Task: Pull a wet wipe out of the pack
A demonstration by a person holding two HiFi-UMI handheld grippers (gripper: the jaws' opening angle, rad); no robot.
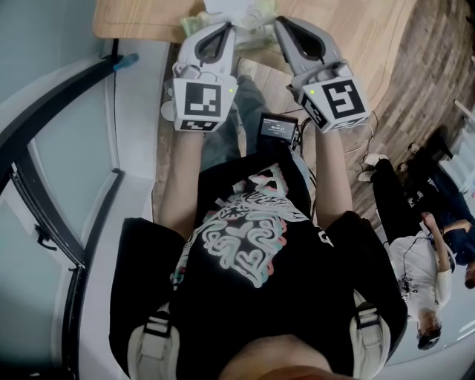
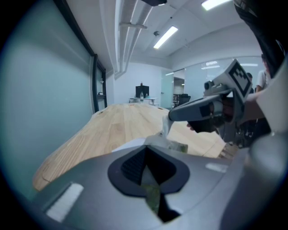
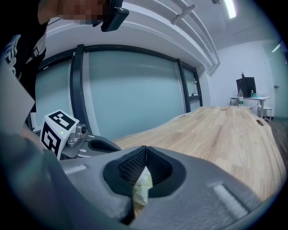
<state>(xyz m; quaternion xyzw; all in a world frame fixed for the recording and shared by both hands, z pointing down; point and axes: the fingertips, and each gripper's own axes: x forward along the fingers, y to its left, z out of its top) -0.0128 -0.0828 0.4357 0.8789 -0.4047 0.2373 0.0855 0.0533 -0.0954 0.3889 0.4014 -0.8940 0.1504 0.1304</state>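
The wet wipe pack point(image 1: 239, 16), pale green and white, lies at the near edge of the wooden table point(image 1: 141, 18), partly hidden under both grippers. My left gripper point(image 1: 223, 30) is shut, and in the left gripper view a green sliver of the pack point(image 2: 153, 197) shows between its jaws. My right gripper point(image 1: 283, 28) is shut on a white wet wipe point(image 3: 142, 186). In the left gripper view this wipe point(image 2: 166, 128) hangs as a strip from the right gripper's tip down to the pack point(image 2: 176, 146).
The long wooden table point(image 3: 234, 134) stretches away ahead. A glass wall with dark frames point(image 3: 130, 90) runs along the left. A small screen device point(image 1: 278, 128) hangs at the person's chest. Other people point(image 1: 415, 245) sit on the floor at the right.
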